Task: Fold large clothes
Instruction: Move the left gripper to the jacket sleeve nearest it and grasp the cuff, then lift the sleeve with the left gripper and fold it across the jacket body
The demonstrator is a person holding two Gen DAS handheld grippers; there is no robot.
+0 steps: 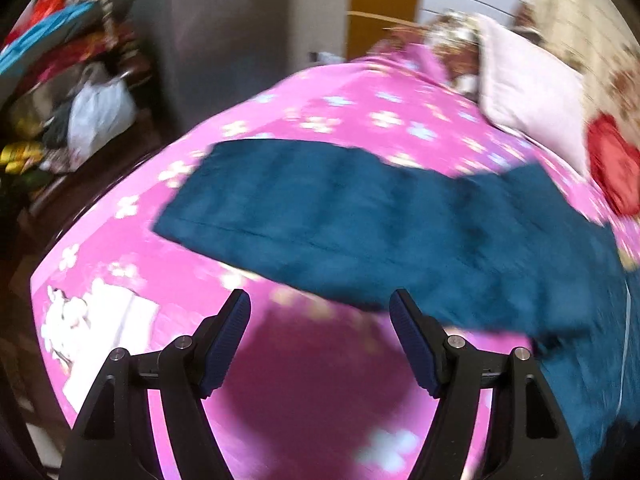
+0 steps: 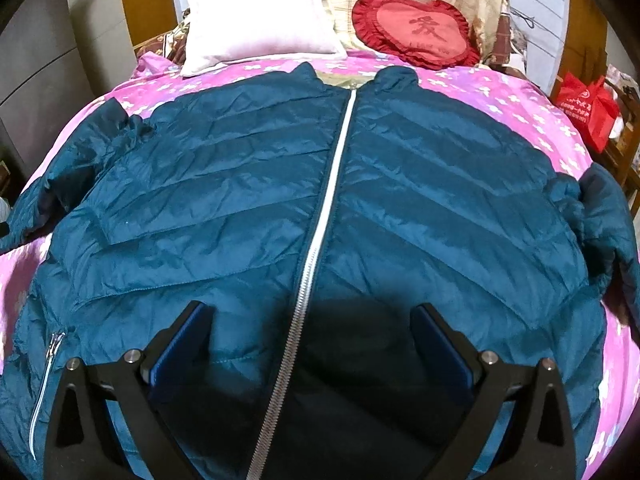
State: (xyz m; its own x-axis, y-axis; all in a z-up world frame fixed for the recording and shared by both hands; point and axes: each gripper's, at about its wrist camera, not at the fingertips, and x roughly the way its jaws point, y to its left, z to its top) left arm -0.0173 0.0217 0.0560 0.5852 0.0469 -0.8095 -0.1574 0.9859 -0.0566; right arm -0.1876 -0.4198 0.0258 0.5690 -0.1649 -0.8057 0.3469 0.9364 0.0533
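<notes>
1. My left gripper [image 1: 320, 312] stands wide with nothing between the pads, over bare pink bedspread [image 1: 304, 100]. The jacket's left sleeve [image 1: 320, 216] lies across that view from 9 to 3 o'clock, its near edge just beyond my fingertips. My view here is smeared, so if I close now I judge I would pinch bedspread along with the sleeve hem, or miss the cloth altogether.

2. My right gripper [image 2: 312, 320] is also spread wide and empty, hanging over the lower front of the teal jacket [image 2: 240, 184], which lies face up and flat on the bed, collar at 12 o'clock toward the white pillow [image 2: 260, 28] and the red heart cushion [image 2: 416, 28]. The silver zipper [image 2: 332, 184] runs between my pads from 12 down to 6. Clamping there could catch only the slippery top layer, so the back panel stays behind and the fold comes out crooked.

3. The quilted shell looks slick and puffy. I expect a folded sleeve to spring back or slide off the body unless it is laid well across.

4. The right sleeve [image 2: 608, 216] hangs at 3 o'clock near the bed's edge. Dragging the body sideways could pull it off the bed.

5. The pocket zip [image 2: 50, 356] at 8 o'clock could snag a pad.
</notes>
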